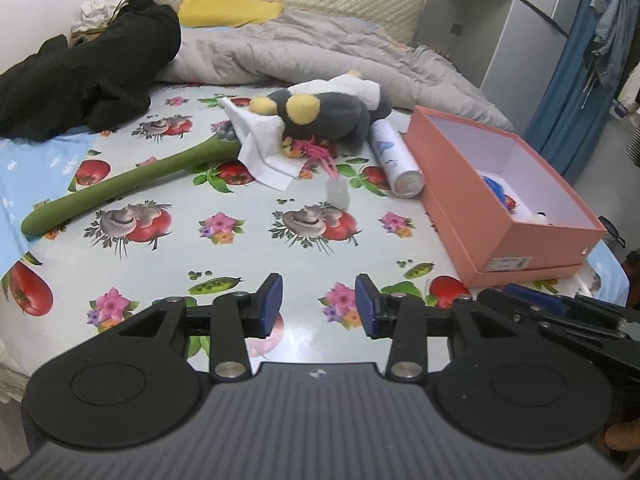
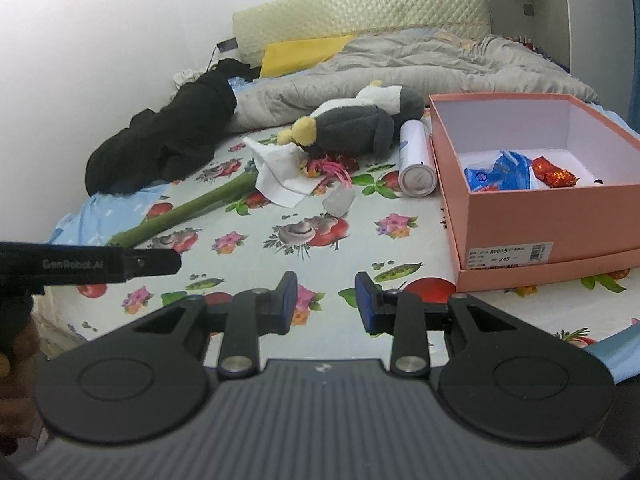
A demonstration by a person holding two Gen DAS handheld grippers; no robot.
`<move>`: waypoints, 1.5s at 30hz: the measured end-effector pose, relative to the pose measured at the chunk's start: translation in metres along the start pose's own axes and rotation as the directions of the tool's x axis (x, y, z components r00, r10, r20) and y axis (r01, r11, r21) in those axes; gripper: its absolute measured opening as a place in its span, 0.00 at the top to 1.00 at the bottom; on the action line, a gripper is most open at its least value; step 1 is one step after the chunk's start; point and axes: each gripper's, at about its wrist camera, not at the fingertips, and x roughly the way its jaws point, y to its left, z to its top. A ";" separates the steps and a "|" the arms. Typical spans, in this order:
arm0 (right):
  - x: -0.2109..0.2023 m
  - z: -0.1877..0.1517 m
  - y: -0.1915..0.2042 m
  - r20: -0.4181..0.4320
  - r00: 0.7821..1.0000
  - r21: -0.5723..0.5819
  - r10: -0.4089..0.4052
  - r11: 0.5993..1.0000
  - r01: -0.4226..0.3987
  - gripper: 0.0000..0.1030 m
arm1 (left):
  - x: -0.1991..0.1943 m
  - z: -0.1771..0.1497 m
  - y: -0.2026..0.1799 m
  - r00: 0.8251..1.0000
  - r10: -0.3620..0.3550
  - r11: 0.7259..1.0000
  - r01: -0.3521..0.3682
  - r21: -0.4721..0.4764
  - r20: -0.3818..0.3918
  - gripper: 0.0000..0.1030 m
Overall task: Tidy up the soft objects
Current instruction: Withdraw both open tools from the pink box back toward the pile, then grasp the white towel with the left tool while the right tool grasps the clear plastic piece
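Observation:
A grey plush penguin (image 1: 328, 114) (image 2: 352, 128) with yellow feet lies on the bed's flowered sheet (image 1: 248, 264). A long green plush stalk (image 1: 120, 184) (image 2: 192, 208) lies to its left, a white cloth (image 1: 264, 148) (image 2: 280, 172) over its end. An open pink box (image 1: 500, 200) (image 2: 540, 208) stands at the right, with blue and red wrapped items inside. My left gripper (image 1: 319, 306) and right gripper (image 2: 326, 300) are both open and empty, low over the near sheet, well short of the toys.
A white spray can (image 1: 396, 160) (image 2: 416, 160) lies between penguin and box. A small clear object (image 1: 338, 194) (image 2: 339, 202) and a pink tassel (image 1: 324, 156) lie before the penguin. Black clothing (image 1: 88, 76), a grey quilt (image 1: 312, 52) and a yellow pillow (image 1: 228, 10) fill the back.

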 end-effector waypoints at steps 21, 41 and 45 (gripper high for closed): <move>0.105 0.021 -0.013 -0.075 0.997 -0.047 0.029 0.998 -0.032 0.66 | 0.130 0.045 0.031 0.998 0.055 0.993 -0.058 -0.107 -0.025 0.49; 0.229 0.053 -0.021 -0.130 0.991 -0.047 0.039 0.998 -0.045 0.47 | 0.244 0.093 0.071 0.993 0.108 0.968 -0.115 -0.223 -0.045 0.49; 0.245 0.057 -0.022 -0.117 0.993 -0.061 0.027 0.998 -0.034 0.46 | 0.262 0.098 0.078 0.992 0.119 0.965 -0.126 -0.228 -0.042 0.49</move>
